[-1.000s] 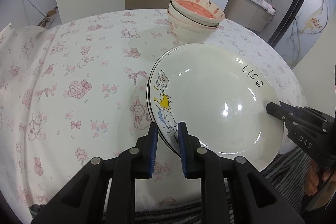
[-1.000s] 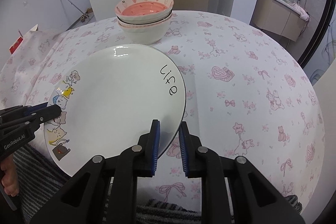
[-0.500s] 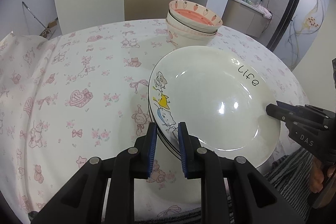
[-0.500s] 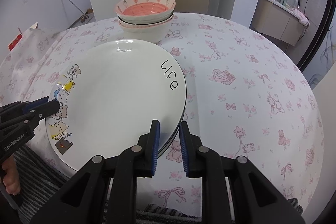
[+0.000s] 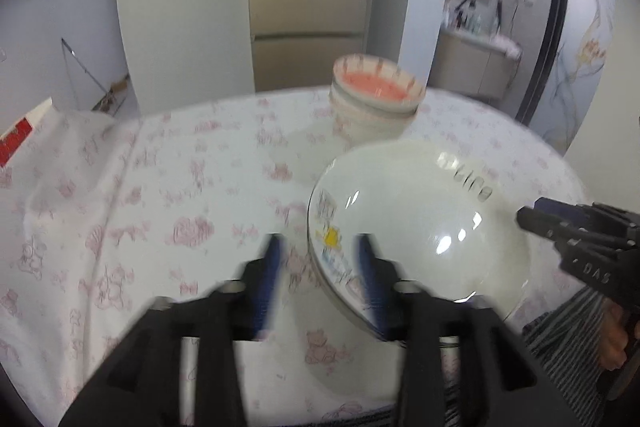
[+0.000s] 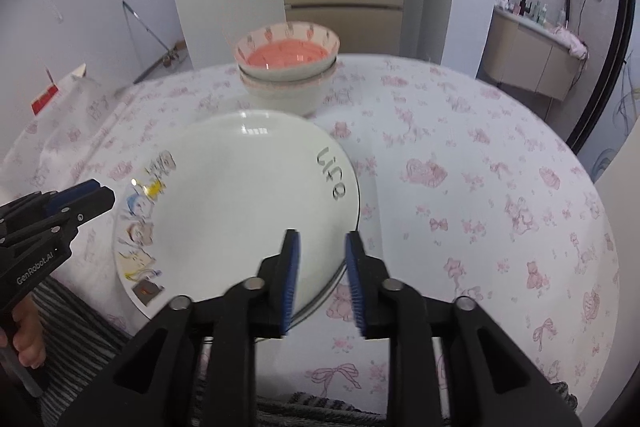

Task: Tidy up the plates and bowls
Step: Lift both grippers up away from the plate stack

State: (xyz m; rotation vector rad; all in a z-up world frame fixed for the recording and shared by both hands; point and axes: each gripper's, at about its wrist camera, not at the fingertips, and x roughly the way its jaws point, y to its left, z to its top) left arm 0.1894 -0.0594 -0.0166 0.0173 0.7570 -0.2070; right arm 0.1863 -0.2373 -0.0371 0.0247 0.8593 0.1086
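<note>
A white plate (image 5: pixel 420 219) (image 6: pixel 240 187) with "Life" lettering and cartoon cats lies on another plate at the table's near edge. My left gripper (image 5: pixel 318 267) is blurred and its jaws are opening. The plate's left rim sits between the blue pads, and neither pad presses on it. My right gripper (image 6: pixel 322 267) has its jaws opening too, straddling the right rim without pressing. Each gripper shows in the other's view: the right gripper (image 5: pixel 528 219), the left gripper (image 6: pixel 96 195). A stack of pink carrot-print bowls (image 5: pixel 374 103) (image 6: pixel 288 67) stands just behind the plate.
The round table wears a white cloth with pink prints (image 6: pixel 460 187). A person's striped clothing (image 6: pixel 80 327) is at the near edge. A red and white box (image 5: pixel 16 139) sits off the far left. Cabinets and a counter stand behind the table.
Both grippers were shut on the plate's rims; now both have let go and stand apart. The plate has settled onto the one beneath. The left gripper has lifted and tilted back.
</note>
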